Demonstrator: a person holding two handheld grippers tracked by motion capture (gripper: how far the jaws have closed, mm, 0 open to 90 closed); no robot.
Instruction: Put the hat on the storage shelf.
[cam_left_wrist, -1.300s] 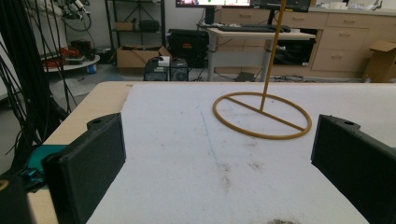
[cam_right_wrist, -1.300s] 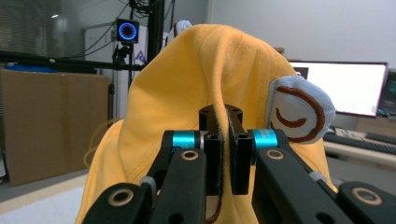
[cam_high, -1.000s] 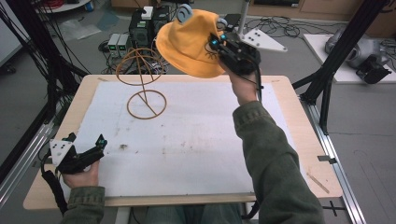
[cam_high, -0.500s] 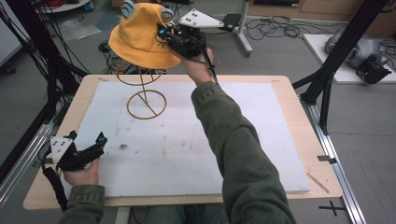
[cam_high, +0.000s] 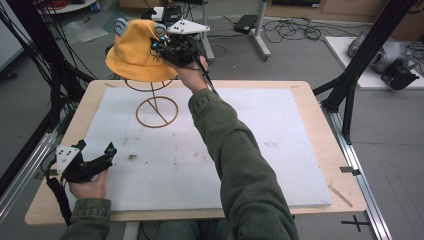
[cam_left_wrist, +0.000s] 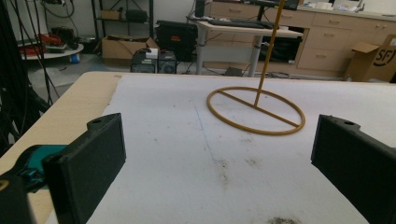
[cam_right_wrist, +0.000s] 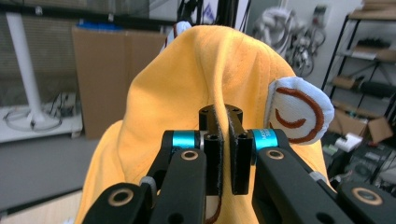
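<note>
1. Right arm: reaches from the near edge diagonally to the far left, sleeve stretched out over the surface (cam_high: 300, 150), hand raised above its far edge.
2. Right gripper (cam_high: 162, 47): held high at far left, grey plate on top, cable trailing down along the wrist. In the right gripper view its jaws are pressed together, pinching a fold of the yellow hat (cam_right_wrist: 187, 93).
3. Left hand (cam_high: 87, 186): low at the near left corner, forearm entering from the bottom edge.
4. Left gripper (cam_high: 107, 150): lies roughly level just over the surface, pointing toward the far right; jaws stand wide apart with nothing between them.
</note>
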